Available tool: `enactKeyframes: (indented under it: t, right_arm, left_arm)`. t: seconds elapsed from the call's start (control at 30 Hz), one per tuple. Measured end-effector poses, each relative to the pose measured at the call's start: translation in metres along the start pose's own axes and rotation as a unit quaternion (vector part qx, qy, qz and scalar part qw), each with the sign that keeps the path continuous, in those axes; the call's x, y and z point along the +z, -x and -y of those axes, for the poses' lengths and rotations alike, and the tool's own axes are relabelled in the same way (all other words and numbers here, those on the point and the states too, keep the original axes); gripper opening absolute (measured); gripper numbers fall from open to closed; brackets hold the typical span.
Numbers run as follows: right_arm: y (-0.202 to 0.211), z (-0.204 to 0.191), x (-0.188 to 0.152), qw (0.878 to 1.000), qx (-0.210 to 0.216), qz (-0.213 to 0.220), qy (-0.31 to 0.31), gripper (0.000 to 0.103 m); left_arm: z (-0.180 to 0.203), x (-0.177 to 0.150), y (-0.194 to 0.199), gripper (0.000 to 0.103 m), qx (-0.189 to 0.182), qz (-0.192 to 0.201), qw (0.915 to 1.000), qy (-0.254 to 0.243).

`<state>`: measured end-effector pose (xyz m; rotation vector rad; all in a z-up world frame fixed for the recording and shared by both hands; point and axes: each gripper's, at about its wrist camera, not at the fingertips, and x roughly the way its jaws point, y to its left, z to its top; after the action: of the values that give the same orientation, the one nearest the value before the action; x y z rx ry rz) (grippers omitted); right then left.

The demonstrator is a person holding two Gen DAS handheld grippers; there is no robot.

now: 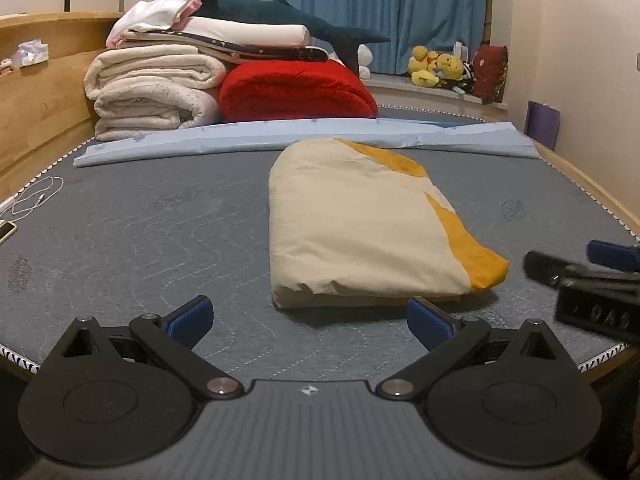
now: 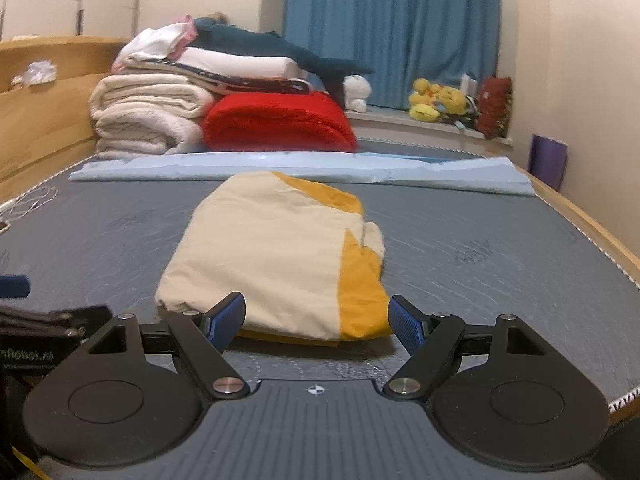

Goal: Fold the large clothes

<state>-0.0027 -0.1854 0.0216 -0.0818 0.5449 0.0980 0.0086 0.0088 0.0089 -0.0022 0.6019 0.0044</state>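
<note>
A cream and yellow cloth (image 1: 360, 224) lies folded into a thick bundle on the grey mattress (image 1: 140, 232). My left gripper (image 1: 310, 320) stands open just short of the bundle's near edge, nothing between its blue pads. In the right wrist view the same bundle (image 2: 272, 256) lies straight ahead, and my right gripper (image 2: 316, 320) is open with its pads flanking the near end without pressing on it. The right gripper shows as a black blur (image 1: 592, 280) at the right edge of the left wrist view.
A folded light blue sheet (image 1: 304, 140) lies across the mattress behind the bundle. Stacked white blankets (image 1: 152, 96), a red blanket (image 1: 296, 90) and a dark plush shark (image 1: 280, 16) sit at the back left. A white cable (image 1: 32, 200) lies at the left edge. Wooden bed frame (image 1: 36, 112) borders the left.
</note>
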Motion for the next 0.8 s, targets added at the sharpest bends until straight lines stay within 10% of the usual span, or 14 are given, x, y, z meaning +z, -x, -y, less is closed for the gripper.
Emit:
enactKeyframes:
  t: [0.8]
  right_arm:
    - [-0.004,-0.005,0.001,1.0,0.014,-0.017,0.001,0.081]
  left_arm:
    - [0.011,-0.002,-0.009,0.103,-0.008,-0.006,0.9999,0.009]
